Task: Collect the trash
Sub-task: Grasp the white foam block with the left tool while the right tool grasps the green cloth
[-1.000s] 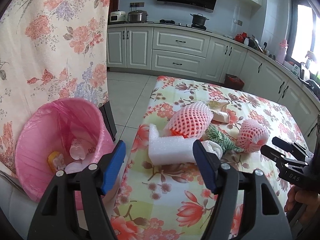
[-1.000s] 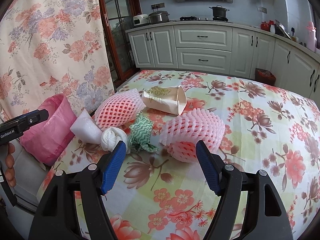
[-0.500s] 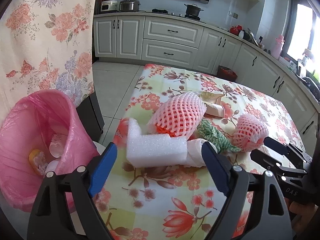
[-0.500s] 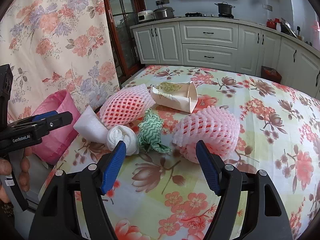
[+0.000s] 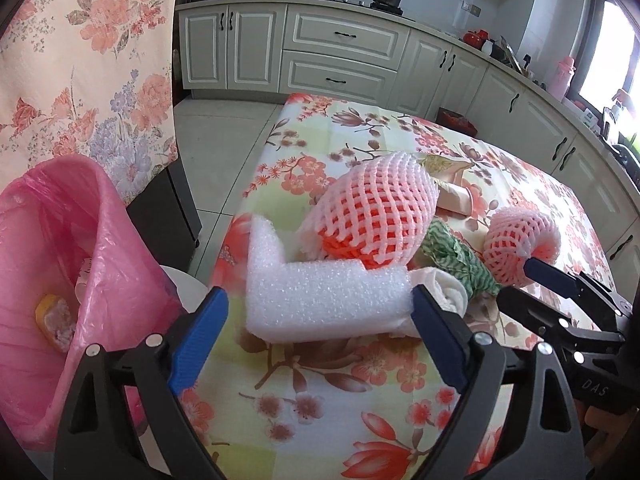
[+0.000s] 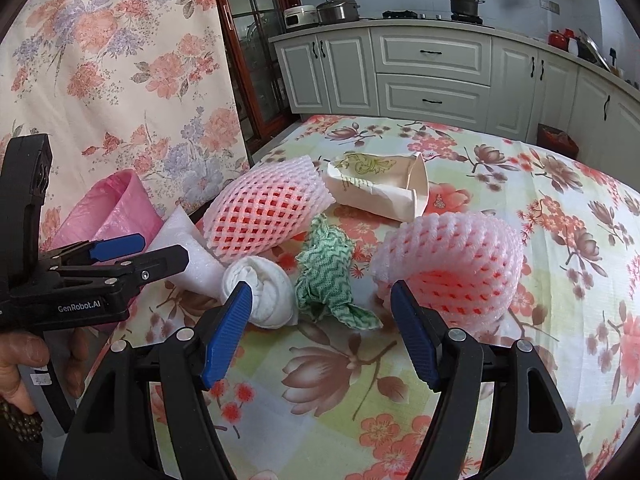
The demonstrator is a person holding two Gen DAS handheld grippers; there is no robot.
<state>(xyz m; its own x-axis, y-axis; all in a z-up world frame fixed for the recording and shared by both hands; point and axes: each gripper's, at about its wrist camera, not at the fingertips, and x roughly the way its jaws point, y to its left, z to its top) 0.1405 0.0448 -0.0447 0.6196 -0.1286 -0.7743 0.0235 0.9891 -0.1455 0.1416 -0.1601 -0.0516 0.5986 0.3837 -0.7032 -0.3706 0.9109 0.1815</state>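
Trash lies on the floral tablecloth (image 5: 328, 384): a white L-shaped foam block (image 5: 320, 296), a large pink foam net (image 5: 376, 216), a small pink foam net (image 5: 516, 248), a green-white cloth (image 6: 324, 272), a rolled white tissue (image 6: 260, 292) and a crushed paper cup (image 6: 380, 188). My left gripper (image 5: 320, 336) is open, its fingers on either side of the foam block's near end. My right gripper (image 6: 320, 328) is open and empty just in front of the green cloth, between the tissue and the small net (image 6: 452, 260).
A pink-lined trash bin (image 5: 52, 280) with some scraps stands left of the table's edge, below a floral curtain (image 5: 80, 60). A dark chair (image 5: 168, 208) stands between bin and table. Kitchen cabinets (image 5: 340, 60) line the back.
My left gripper moved forward and right from the bin toward the foam block, which now sits between its fingers. My right gripper moved closer to the cloth and tissue.
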